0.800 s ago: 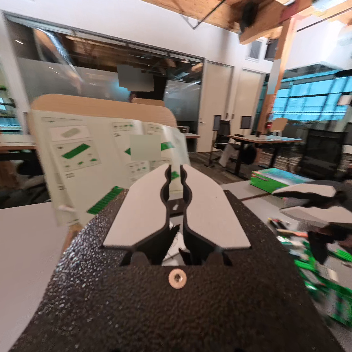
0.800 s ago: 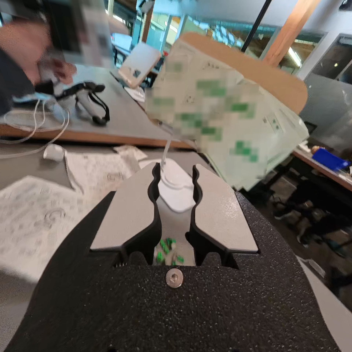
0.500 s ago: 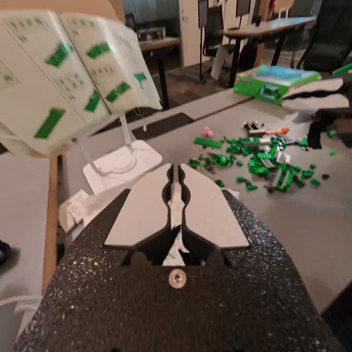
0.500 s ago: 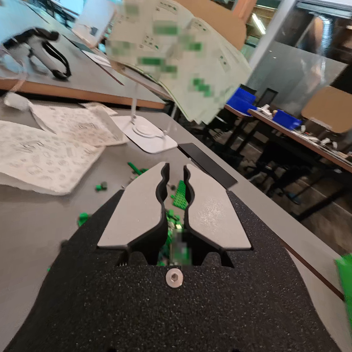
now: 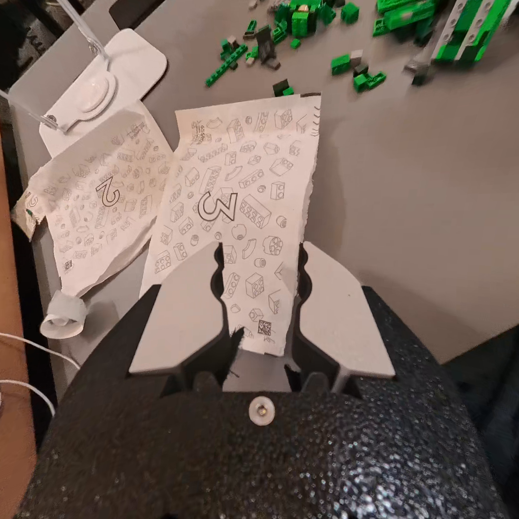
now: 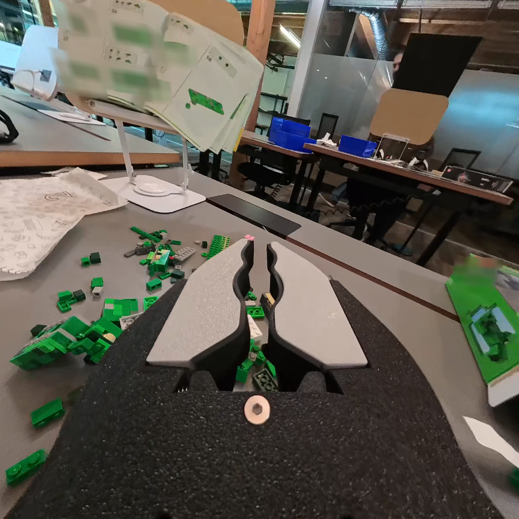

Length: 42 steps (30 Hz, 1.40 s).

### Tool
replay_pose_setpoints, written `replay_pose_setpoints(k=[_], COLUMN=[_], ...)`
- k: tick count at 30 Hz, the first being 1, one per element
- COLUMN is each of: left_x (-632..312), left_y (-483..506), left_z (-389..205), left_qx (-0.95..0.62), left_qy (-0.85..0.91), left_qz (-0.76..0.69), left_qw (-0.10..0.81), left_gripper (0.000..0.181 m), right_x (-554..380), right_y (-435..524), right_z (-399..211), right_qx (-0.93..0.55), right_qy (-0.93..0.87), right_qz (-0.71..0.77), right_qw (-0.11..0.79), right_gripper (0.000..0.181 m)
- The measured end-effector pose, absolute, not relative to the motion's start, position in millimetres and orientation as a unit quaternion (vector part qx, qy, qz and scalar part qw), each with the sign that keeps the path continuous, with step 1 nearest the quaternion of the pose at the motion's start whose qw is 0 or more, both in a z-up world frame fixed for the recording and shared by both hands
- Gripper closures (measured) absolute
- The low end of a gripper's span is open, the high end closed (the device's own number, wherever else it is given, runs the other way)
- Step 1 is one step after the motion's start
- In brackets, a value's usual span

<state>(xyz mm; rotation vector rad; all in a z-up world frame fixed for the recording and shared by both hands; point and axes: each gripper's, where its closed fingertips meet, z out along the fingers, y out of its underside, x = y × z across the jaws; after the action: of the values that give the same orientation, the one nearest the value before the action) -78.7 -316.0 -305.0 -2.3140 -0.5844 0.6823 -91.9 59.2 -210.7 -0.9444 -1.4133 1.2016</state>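
My left gripper is open and points down at the grey table. It hovers over the near end of a white paper bag printed with brick outlines and a numeral; the bag shows between the jaws. A second, crumpled bag of the same kind lies to its left. My right gripper is shut to a narrow gap and holds nothing. It hangs over a scatter of loose green bricks, with a half-built green block to its left.
An instruction booklet sits on a white stand, whose base is beyond the bags. More bricks lie far right of the left gripper. A green box lies at the right. A paper scrap and a white cable lie at the left. Some 40 centimetres of space lies between my two pairs of fingers. The half-built green block is closer to my right gripper, around 15 centimetres from its tips; the left tips are 25 centimetres off.
The left view swung down from the room to the table, and the left gripper opened over the numbered bag. The right gripper narrowed from open to almost closed and moved over the bricks.
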Motion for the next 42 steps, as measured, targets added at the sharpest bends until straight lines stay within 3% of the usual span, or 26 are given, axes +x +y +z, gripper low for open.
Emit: replay_pose_setpoints(k=[13,17,22,27,33,42], left_x=[-99.6,-106.0,-105.3,-103.9,-101.1,-100.1], left_y=[-296.7,-291.2,-297.4,-302.8,-300.8,-294.8], left_z=[-329.9,-319.7,-283.3,-275.5,-274.8,-282.4], left_qx=[-0.880,-0.834,-0.740,-0.713,-0.712,-0.730], left_qy=[-0.223,-0.231,-0.211,-0.209,-0.197,-0.174], left_qz=[0.274,0.317,0.421,0.431,0.439,0.451], left_qw=[0.319,0.387,0.481,0.512,0.511,0.482], left_gripper=[0.129,0.133,0.151,0.148,0.148,0.147], right_x=[-98.9,-98.5,-103.4,-107.2,-106.0,-108.1], right_y=[64.3,75.1,87.2,80.3,64.9,59.2], right_z=[-222.8,-219.8,-232.5,-240.5,-240.6,-246.3], right_qx=[-0.414,-0.429,-0.451,-0.435,-0.385,-0.378], right_qy=[-0.564,-0.516,-0.479,-0.502,-0.536,-0.553], right_qz=[0.522,0.554,0.561,0.529,0.485,0.478], right_qw=[0.487,0.492,0.503,0.528,0.574,0.568], right_gripper=[0.174,0.174,0.174,0.176,0.181,0.181])
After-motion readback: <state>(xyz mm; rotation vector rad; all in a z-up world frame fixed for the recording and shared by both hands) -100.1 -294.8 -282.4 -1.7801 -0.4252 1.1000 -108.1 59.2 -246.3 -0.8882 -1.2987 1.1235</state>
